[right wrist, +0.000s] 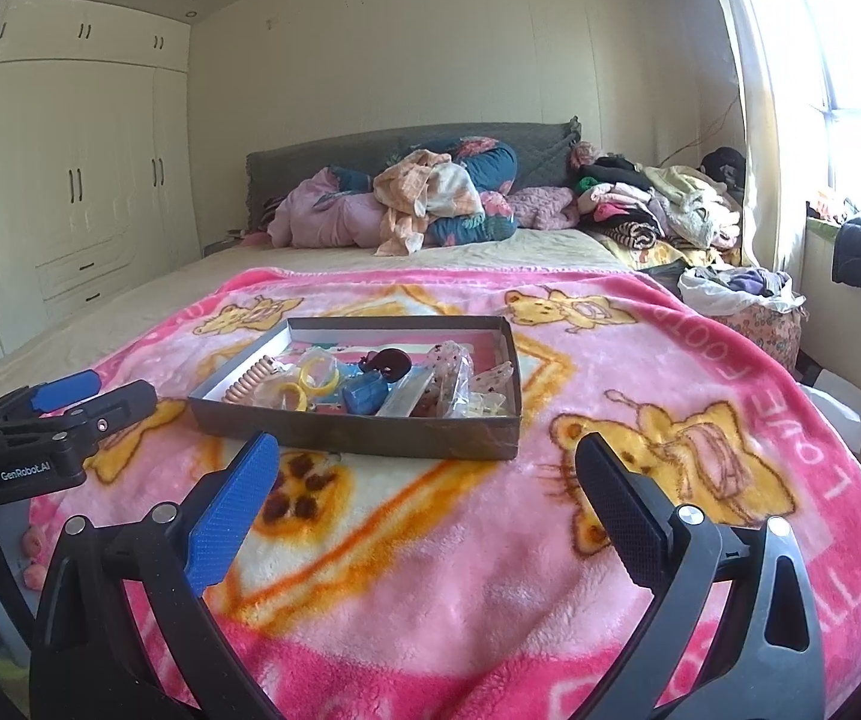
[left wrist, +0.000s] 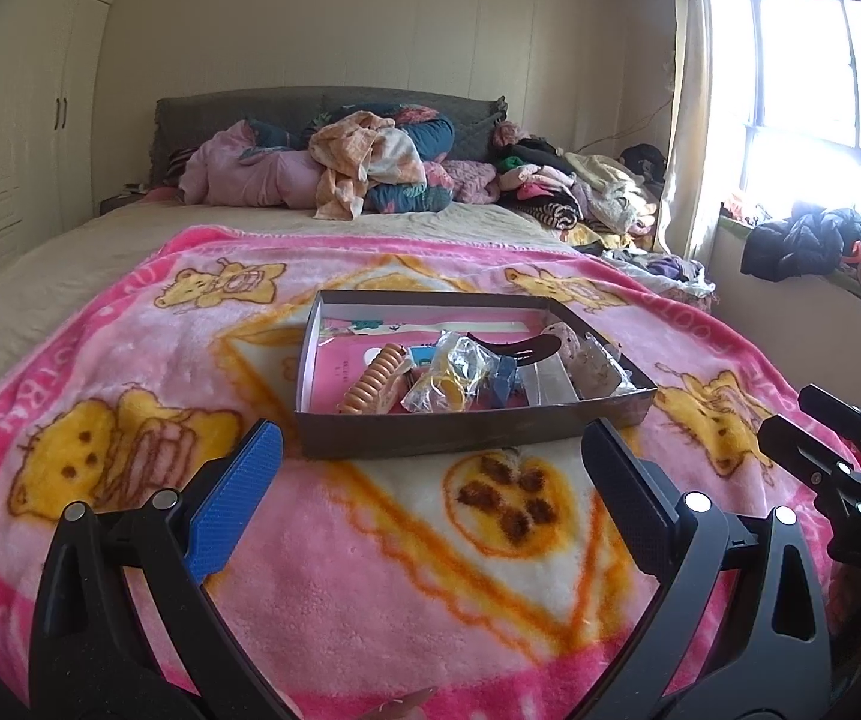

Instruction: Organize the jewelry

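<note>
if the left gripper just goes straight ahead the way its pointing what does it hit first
Probably the near wall of the cardboard box. The open left gripper points at it across bare pink blanket; height above the blanket is hard to judge.

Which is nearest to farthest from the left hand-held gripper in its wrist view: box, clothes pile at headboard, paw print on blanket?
1. Paw print, on the blanket between the left hand-held gripper fingers.
2. Box, just beyond.
3. Clothes pile, by the headboard.
</note>
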`<state>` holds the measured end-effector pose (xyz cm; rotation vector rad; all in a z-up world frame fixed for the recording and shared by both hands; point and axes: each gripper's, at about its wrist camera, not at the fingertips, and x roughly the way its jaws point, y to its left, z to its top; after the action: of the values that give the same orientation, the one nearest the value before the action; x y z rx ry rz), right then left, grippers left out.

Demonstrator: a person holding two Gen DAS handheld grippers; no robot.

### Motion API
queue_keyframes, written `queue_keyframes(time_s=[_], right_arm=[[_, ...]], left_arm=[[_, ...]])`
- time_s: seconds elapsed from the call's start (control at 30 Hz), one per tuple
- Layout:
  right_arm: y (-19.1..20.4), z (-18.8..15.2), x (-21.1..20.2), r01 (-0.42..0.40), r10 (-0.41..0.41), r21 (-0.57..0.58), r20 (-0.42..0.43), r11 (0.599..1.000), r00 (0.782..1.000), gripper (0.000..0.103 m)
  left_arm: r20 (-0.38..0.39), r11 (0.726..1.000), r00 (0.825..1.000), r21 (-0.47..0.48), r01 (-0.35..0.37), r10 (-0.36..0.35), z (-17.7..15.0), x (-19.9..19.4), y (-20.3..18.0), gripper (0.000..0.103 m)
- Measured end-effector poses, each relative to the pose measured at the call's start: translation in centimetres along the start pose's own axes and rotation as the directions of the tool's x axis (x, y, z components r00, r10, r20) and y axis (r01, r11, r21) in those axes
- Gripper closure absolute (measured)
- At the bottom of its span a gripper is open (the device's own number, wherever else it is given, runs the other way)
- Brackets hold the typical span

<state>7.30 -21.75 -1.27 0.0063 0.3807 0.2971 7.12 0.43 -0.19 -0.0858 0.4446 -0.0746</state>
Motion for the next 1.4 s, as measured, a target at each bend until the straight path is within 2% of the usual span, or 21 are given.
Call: queue_keyframes(time_s=[0.33,1.4], right_arm=[[0.8,-1.0,-0.8,-0.026,0.027,-0.022,0.033,0.999,0.999,0.006],[0.9,-1.4,-1.3,-0.005,0.006,-0.026,0.041,1.0,0.999,0.006]], left_arm=[[0.054,1.0,0.999,0.003,-0.001,0.0,-0.9,-0.6,-0.8,0.011],[0.052,1.0,0.999,0.0,-0.01,0.01,-1.7,-0.4,-0.8,0.011]])
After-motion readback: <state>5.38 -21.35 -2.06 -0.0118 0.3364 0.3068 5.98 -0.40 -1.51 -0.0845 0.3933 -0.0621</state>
